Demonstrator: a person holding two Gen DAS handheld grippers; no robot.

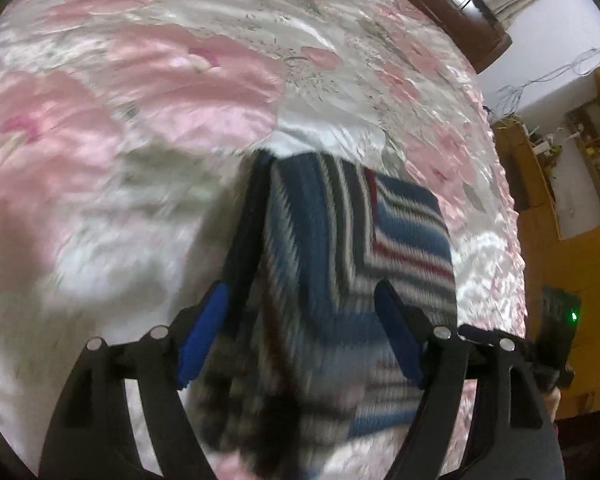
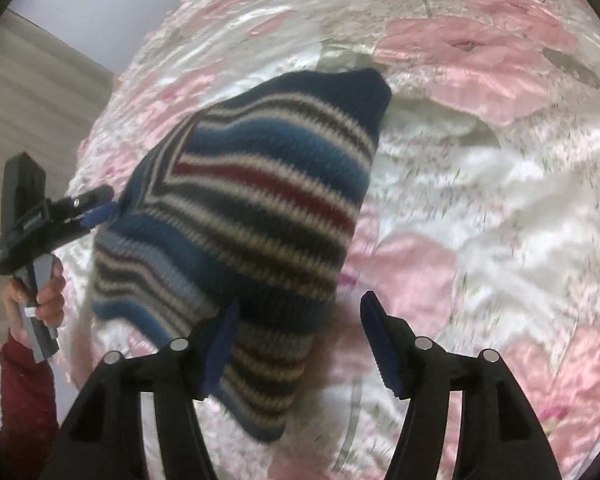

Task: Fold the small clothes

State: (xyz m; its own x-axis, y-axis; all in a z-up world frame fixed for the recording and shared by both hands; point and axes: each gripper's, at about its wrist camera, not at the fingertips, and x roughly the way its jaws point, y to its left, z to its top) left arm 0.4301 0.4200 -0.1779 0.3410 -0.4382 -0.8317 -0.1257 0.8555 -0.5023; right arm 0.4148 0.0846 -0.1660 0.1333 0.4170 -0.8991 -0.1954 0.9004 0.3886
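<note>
Two open grippers — left gripper [image 1: 300, 332], right gripper [image 2: 296, 344] — over striped knit [image 2: 260, 200].

the striped sweater [image 2: 260, 200] is chunky ribbed knit, matt and woolly. bedspread [image 1: 160, 80] under it is shiny satin, kinda crinkly. gripper fingers [image 1: 202, 336] have ridged blue rubbery pads on matt black plastic

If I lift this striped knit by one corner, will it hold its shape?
Probably not. The striped knit already sags and bends between folds, so it looks floppy. Its thick yarn suggests some weight and good grip, though the shiny bedspread under it may let it slide.
</note>
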